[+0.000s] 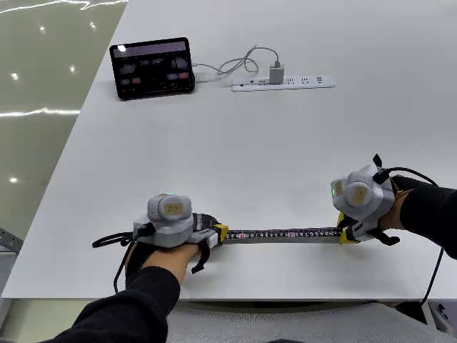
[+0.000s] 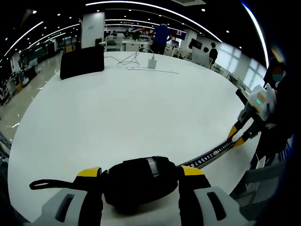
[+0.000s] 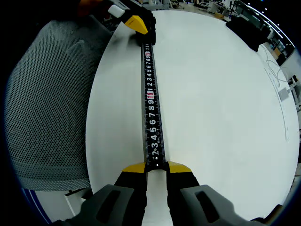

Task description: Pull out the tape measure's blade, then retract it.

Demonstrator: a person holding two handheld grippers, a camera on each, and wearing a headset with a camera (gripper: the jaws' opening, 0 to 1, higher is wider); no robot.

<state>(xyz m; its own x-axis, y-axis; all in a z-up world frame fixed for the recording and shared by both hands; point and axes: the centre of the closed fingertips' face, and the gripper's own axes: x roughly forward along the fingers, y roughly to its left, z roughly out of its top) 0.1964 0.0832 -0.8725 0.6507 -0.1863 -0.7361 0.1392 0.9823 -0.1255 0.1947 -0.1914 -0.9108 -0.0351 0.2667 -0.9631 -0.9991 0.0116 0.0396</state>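
The tape measure (image 2: 141, 183) sat low in the left gripper view, its black case clamped by the left gripper (image 1: 218, 232). Its blade (image 1: 285, 234) stretched across the lower centre of the head view over the white table (image 1: 250, 143), its tip pinched in the nearly closed right gripper (image 3: 156, 167).

1. Case (image 2: 138, 181) sides are hiding behind L gripper (image 2: 141, 171) jaws.
2. Blade (image 3: 151, 117) tip is sitting hidden btwn R gripper (image 3: 154, 167) jaws.
3. Tablet (image 1: 152, 68) screen is showing too blurry to read in head view.
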